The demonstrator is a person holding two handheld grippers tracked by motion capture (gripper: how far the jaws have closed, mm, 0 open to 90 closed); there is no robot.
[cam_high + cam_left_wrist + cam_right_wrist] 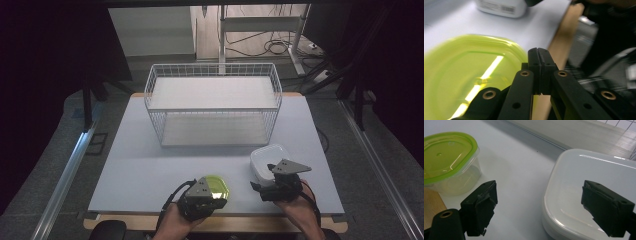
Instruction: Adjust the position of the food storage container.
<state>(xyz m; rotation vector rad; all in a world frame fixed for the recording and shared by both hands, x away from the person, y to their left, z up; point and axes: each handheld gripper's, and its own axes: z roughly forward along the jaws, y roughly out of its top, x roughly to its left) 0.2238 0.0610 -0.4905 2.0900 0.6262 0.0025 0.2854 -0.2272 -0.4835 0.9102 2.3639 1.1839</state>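
Both grippers hovered at the table's near edge, beside two lidded containers.

Left gripper [216, 196] had its jaws pressed together, pinching nothing, at the green-lidded container's [218, 186] rim; right gripper [265, 176] held its jaws spread over the white container [267, 159], which sat near the wire basket [213, 107] on the table [140, 160].

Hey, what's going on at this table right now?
A person works at a white table with a gripper in each hand. The left gripper is shut, empty, beside a green-lidded container at the near edge. The right gripper is open, with one jaw above a white lidded container, not gripping it. A white wire basket stands behind, nothing in it.
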